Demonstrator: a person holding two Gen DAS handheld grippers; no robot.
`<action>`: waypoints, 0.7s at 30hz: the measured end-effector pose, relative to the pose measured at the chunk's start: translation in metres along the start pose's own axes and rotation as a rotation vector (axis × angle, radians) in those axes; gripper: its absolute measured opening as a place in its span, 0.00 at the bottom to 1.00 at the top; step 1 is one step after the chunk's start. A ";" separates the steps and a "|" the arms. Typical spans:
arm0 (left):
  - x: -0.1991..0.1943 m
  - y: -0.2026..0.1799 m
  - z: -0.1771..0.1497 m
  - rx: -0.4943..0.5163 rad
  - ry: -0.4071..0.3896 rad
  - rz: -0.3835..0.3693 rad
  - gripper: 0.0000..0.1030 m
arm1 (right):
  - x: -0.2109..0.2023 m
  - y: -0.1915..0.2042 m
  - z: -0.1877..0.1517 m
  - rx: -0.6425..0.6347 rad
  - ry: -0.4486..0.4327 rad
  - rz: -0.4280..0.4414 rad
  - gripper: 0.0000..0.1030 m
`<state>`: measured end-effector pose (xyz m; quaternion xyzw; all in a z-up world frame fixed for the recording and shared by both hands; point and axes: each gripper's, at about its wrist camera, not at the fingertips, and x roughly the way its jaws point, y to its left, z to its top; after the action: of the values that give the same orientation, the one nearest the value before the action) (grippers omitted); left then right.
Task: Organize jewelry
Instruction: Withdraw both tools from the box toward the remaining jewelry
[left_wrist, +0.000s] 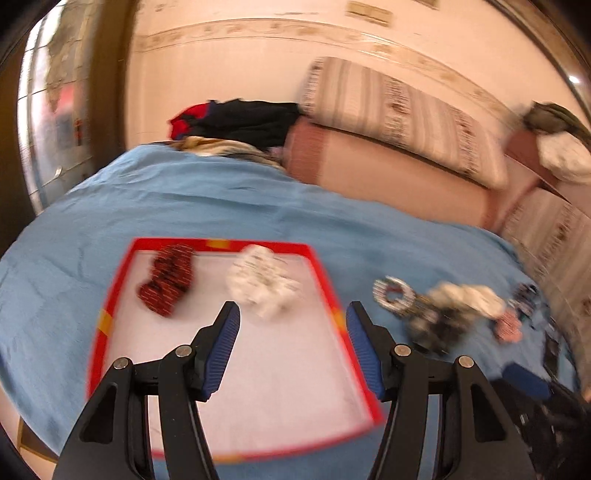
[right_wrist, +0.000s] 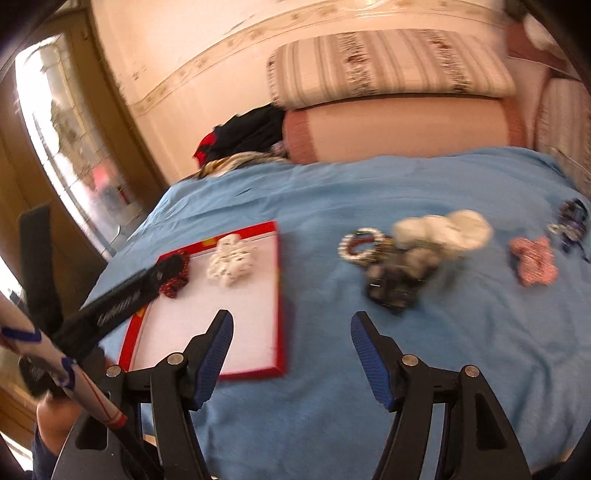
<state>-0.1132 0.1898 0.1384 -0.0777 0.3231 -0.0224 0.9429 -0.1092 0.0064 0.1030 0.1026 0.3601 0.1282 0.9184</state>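
A white board with a red frame (left_wrist: 334, 295) (right_wrist: 281, 295) lies on the blue sheet. On it sit a red scrunchie (left_wrist: 168, 282) (right_wrist: 177, 282) and a white scrunchie (left_wrist: 264, 282) (right_wrist: 231, 262). My left gripper (left_wrist: 293, 312) is open and empty above the board's near half. My right gripper (right_wrist: 291, 321) is open and empty, hovering over the sheet at the board's right edge. To the right lies a pile: a beaded bracelet (left_wrist: 393, 295) (right_wrist: 360, 243), a dark scrunchie (right_wrist: 395, 280), a cream scrunchie (left_wrist: 465, 297) (right_wrist: 443, 230), a pink scrunchie (left_wrist: 508, 328) (right_wrist: 533, 260).
The blue sheet (left_wrist: 221, 206) (right_wrist: 443, 350) covers a bed. Pillows (left_wrist: 399, 122) (right_wrist: 388, 70) and dark clothes (left_wrist: 240, 120) (right_wrist: 247, 134) lie at the far end by the wall. Dark beaded items (right_wrist: 570, 219) sit far right. The left gripper's body (right_wrist: 110, 299) shows at left.
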 end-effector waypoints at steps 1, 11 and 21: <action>-0.004 -0.006 -0.003 0.012 0.001 -0.010 0.58 | -0.007 -0.006 -0.001 0.011 -0.008 -0.010 0.69; -0.049 -0.084 -0.038 0.120 0.047 -0.117 0.61 | -0.086 -0.065 -0.011 0.127 -0.112 -0.042 0.69; -0.054 -0.119 -0.030 0.176 0.037 -0.171 0.64 | -0.140 -0.131 -0.014 0.276 -0.192 -0.132 0.69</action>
<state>-0.1738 0.0731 0.1668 -0.0213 0.3294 -0.1323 0.9346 -0.1969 -0.1593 0.1451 0.2153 0.2909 0.0066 0.9322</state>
